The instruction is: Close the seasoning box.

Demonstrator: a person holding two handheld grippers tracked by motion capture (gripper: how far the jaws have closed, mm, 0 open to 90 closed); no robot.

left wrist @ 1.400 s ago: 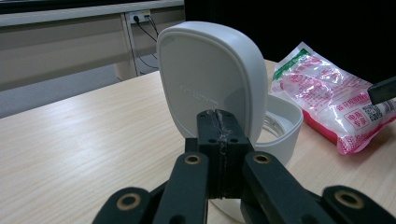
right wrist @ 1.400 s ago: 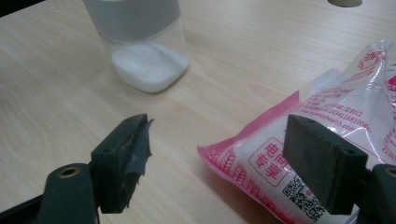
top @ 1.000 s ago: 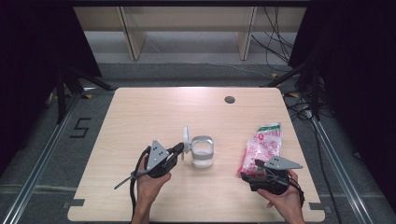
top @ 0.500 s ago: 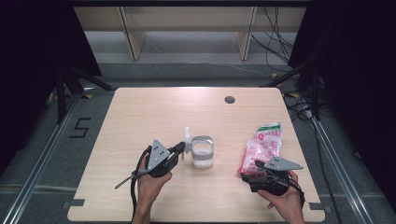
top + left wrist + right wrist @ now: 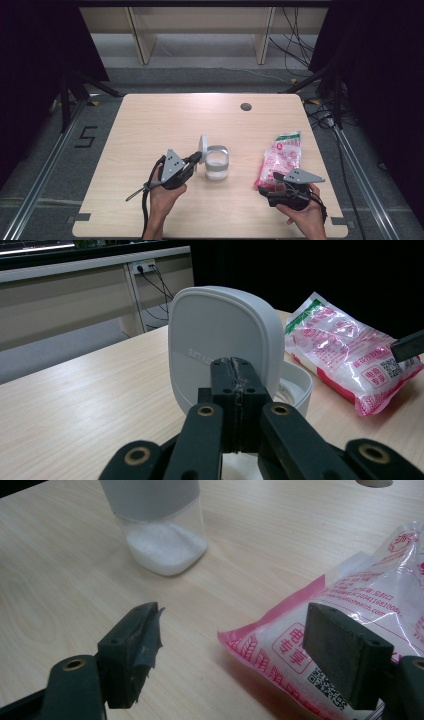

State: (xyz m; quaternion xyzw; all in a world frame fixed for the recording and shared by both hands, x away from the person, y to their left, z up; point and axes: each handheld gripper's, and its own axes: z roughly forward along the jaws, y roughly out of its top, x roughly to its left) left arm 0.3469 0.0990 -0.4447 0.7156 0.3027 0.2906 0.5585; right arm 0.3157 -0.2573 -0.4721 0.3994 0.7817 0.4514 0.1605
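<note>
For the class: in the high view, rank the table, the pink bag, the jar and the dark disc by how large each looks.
1. Table
2. Pink bag
3. Jar, lid flipped up; somewhat smaller than the bag
4. Dark disc, farthest from the camera, yet plainly smallest

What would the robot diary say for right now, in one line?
left gripper: shut beside lid | right gripper: open at bag | jar: open
</note>
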